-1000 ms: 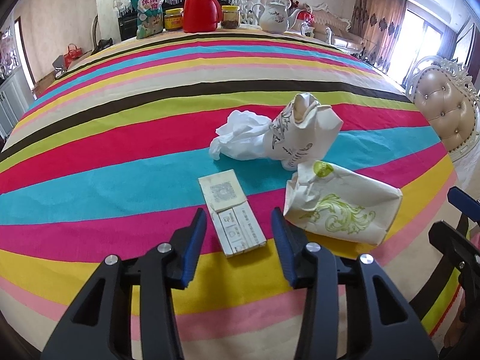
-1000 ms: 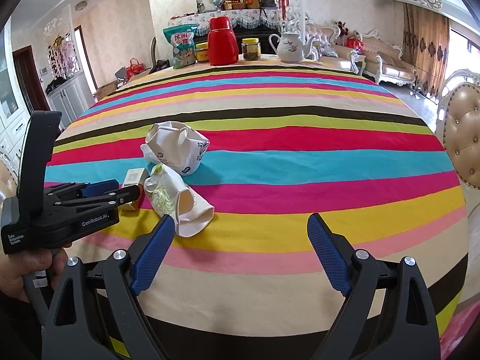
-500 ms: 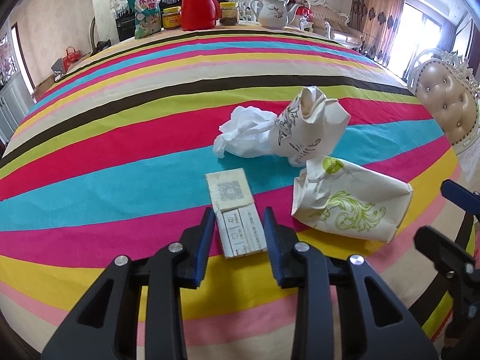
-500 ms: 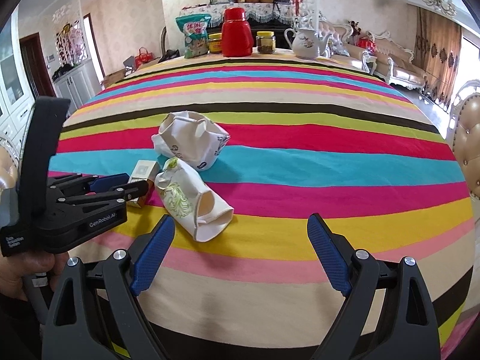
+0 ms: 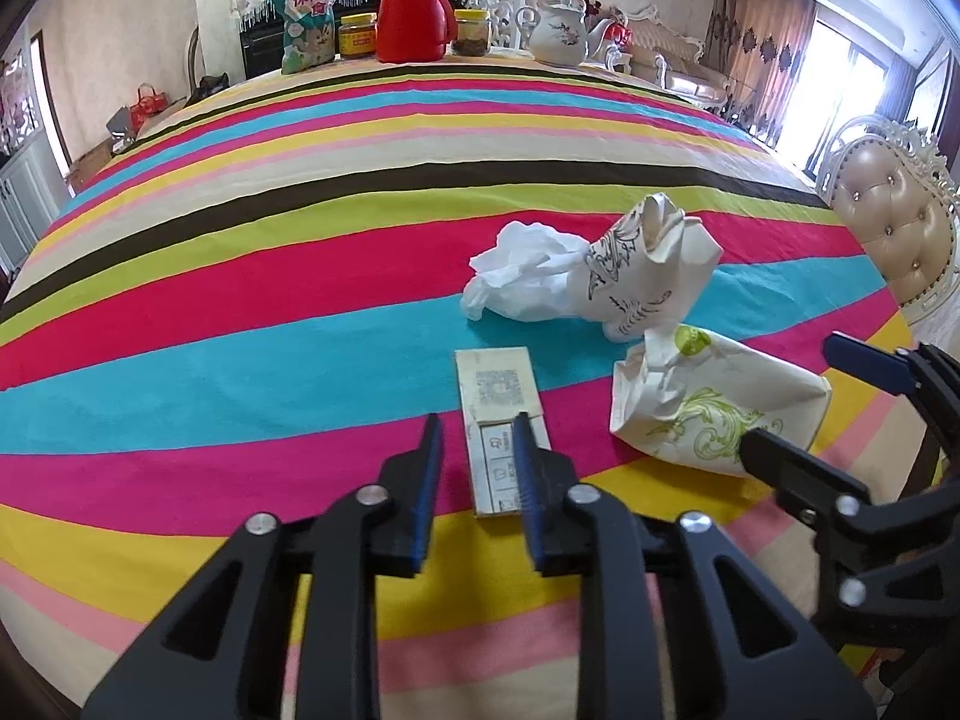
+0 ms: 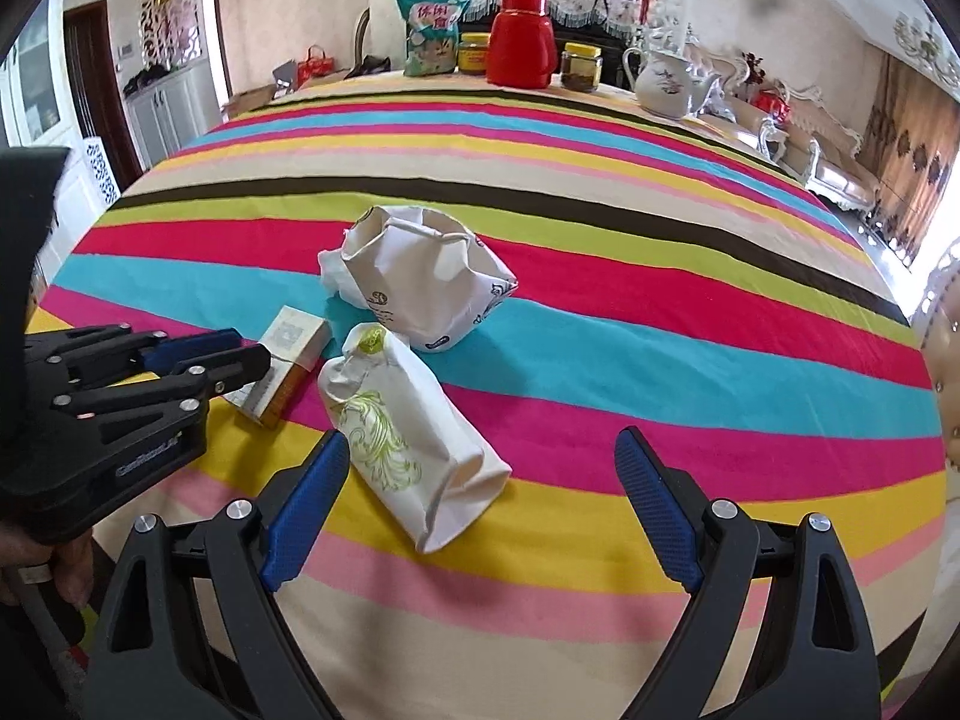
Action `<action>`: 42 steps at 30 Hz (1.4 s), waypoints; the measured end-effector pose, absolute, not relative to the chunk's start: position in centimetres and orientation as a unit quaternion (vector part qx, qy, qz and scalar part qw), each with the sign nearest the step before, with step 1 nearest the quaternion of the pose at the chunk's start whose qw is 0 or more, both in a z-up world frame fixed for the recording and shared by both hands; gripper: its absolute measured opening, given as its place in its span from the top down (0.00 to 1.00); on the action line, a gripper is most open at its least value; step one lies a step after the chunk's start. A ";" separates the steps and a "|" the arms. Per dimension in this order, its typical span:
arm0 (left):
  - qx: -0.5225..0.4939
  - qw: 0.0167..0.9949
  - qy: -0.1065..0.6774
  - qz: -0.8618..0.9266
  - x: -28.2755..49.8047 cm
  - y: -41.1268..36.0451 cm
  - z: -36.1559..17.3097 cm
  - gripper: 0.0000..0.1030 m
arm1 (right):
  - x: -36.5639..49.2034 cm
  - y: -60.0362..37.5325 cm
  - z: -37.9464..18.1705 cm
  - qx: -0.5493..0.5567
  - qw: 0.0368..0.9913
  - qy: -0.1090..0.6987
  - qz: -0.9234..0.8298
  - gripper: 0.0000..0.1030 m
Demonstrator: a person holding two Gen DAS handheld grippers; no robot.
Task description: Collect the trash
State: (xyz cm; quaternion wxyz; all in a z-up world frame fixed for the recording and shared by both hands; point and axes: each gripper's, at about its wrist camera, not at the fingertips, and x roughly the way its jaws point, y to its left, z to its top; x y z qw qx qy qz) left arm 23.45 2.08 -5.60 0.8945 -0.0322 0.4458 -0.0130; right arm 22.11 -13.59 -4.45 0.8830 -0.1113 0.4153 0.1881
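The left hand-held gripper point(image 5: 477, 468) hangs low over the near end of the small box point(image 5: 501, 420), its jaws partly closed with one finger over the box, not clamping it. The right hand-held gripper point(image 6: 483, 501) is wide open and empty, lined up on the green-printed paper cup point(image 6: 405, 441), probably the next pickup. The crushed cup lies on its side, just right of the flat box on the striped surface point(image 6: 660, 324).

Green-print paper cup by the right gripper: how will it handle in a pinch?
The cup is already crushed and creased, so it will probably fold further rather than resist. It looks empty, so likely light. Lying flattened on the tablecloth, it seems unlikely to roll.
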 end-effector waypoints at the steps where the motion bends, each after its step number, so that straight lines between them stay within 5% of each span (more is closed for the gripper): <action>1: -0.034 0.894 0.446 -0.012 23.4 2.2 -5.6 0.76 | 22.4 -13.3 -4.6 -0.116 0.881 0.418 0.190 0.18; 10: -0.046 0.896 0.442 -0.008 23.0 3.0 -5.6 0.64 | 23.7 -11.4 -6.3 -0.141 0.865 0.438 0.201 0.19; 14: -0.048 0.895 0.443 -0.009 23.1 3.0 -5.7 0.63 | 24.1 -11.3 -6.8 -0.139 0.860 0.449 0.200 0.39; 21: -0.043 0.895 0.444 -0.023 23.1 2.0 -5.8 0.54 | 24.1 -12.1 -6.7 -0.121 0.862 0.451 0.200 0.44; 31: -0.008 0.885 0.466 -0.021 23.7 0.2 -7.0 0.55 | 22.5 -14.5 -6.4 -0.083 0.870 0.448 0.188 0.50; 35: 0.001 0.885 0.466 -0.015 23.6 0.1 -7.0 0.69 | 22.0 -15.6 -6.0 -0.066 0.876 0.441 0.181 0.50; 42: -0.009 0.892 0.450 -0.029 22.5 -0.5 -6.1 0.69 | 20.0 -17.6 -4.8 -0.044 0.892 0.419 0.165 0.50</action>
